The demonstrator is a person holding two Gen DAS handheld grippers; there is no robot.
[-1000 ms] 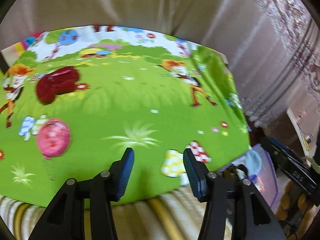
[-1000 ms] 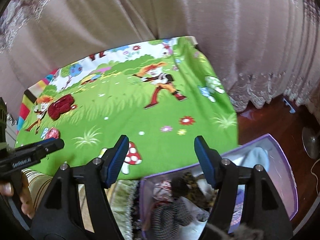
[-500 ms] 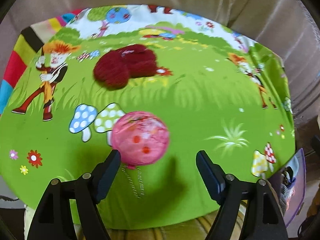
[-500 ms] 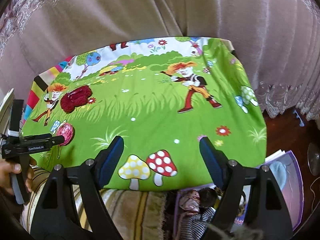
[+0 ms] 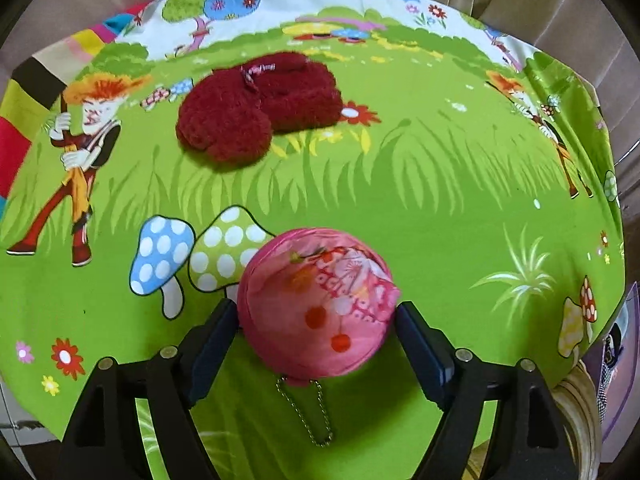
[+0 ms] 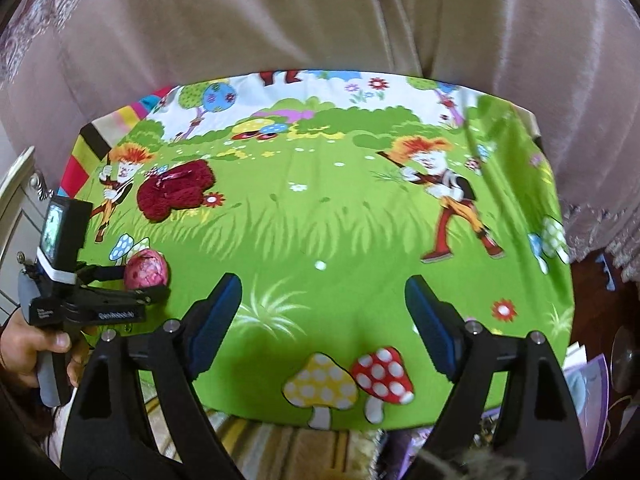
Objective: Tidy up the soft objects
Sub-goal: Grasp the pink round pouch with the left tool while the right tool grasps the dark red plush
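At the far left of the right wrist view, a person's left hand (image 6: 28, 354) grips the grey handle of the left gripper (image 5: 316, 320), whose black body with a small camera screen stands upright above the knuckles while its fingers reach out over the cloth. In its own view this tool tilts steeply down, and its jaws stand wide to either side of the round pink fabric pouch with red dots and a metal ball chain (image 5: 318, 304). The dark blue pads (image 5: 214, 338) sit just beside the pouch's flanks; whether they actually touch it cannot be told, and the fabric shows no squeeze. The pouch rests on the cloth beside two printed spotted mushrooms, its chain trailing toward the camera.

Behind it, well apart, lies the dark red fluffy plush item (image 5: 260, 106), flat on the cloth near a printed cartoon figure.

Further right, the right gripper (image 6: 322, 312) points downward at a shallower slant over the near middle of the cloth, its jaws opening with only bare printed grass between them.

The surface is a bright green cartoon-printed tablecloth (image 6: 340, 220) with mushrooms, flowers and figures. Mauve satin curtains (image 6: 280, 16) hang behind it. At the lower right edge a purple-rimmed bin of clothes (image 6: 592, 376) peeks out.
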